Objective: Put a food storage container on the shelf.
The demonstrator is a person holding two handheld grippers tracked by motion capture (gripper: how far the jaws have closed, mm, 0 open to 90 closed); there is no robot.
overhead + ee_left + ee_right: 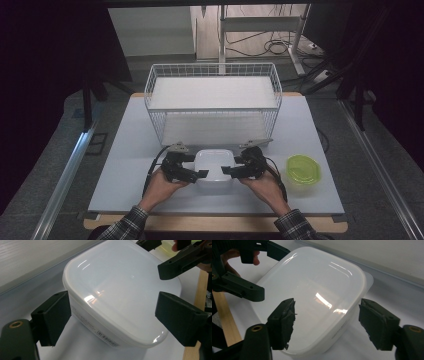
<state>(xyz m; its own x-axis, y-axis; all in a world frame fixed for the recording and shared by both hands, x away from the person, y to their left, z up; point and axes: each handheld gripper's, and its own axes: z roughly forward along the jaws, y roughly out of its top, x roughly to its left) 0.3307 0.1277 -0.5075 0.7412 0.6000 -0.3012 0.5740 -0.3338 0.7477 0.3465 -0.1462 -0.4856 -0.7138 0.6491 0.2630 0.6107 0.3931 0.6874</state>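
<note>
The white container [214,165] sat upside down at the lower centre of the high view, before the wire basket [213,102]. The left gripper [199,174] and right gripper [226,171] flanked it with jaws apart, gripping nothing. I judged this the approach; next both needed to close on its sides. A green lid [303,169] lay at right.
</note>
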